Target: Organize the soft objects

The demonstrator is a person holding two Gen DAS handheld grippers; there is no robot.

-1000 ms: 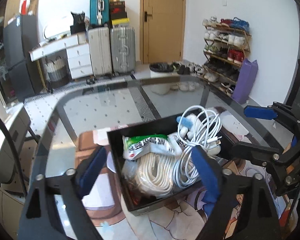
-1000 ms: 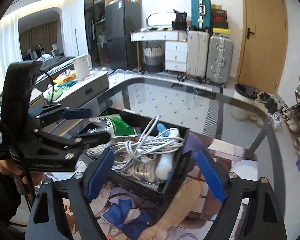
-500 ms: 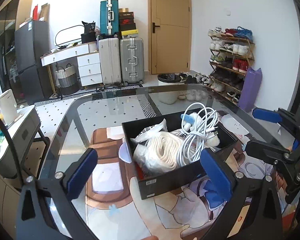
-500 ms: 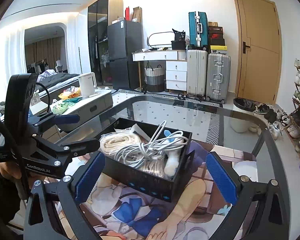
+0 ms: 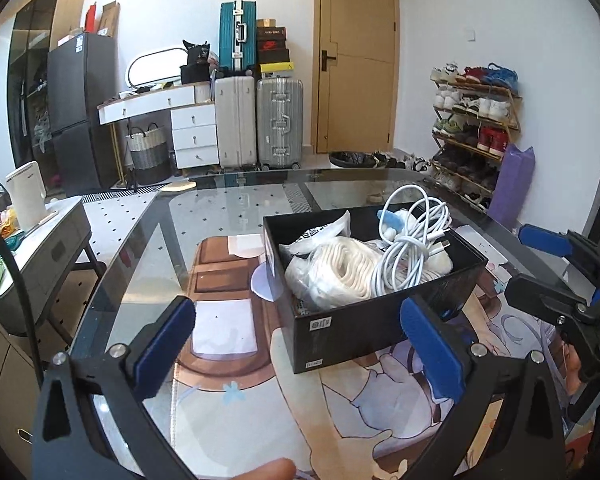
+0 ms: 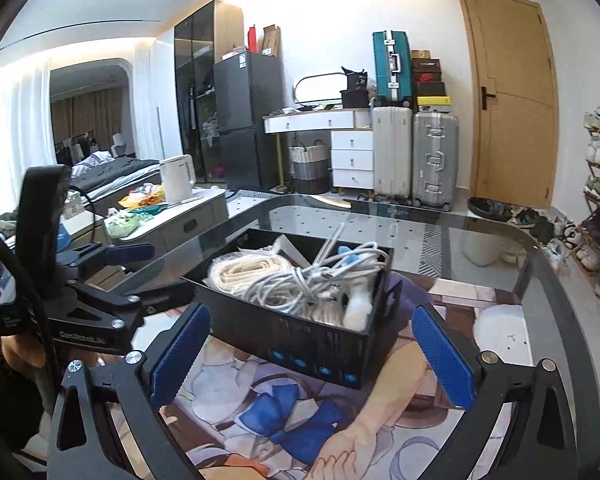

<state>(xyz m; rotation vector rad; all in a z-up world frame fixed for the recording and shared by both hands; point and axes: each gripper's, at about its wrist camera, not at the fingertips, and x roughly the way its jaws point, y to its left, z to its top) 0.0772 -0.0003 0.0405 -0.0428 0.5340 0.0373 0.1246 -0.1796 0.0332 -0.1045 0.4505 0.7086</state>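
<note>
My left gripper [image 5: 300,344] and right gripper [image 6: 310,350] both gape wide, holding nothing. Ahead of each sits the black box [image 5: 380,320], stuffed with white cables [image 5: 412,248].

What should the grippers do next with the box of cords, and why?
Probably bring the left gripper forward and down to the white cable. Both grippers are open and empty, short of the black box, and that loose cable sticks up above the rim, so it looks easiest to pinch first. The right gripper can wait.
</note>
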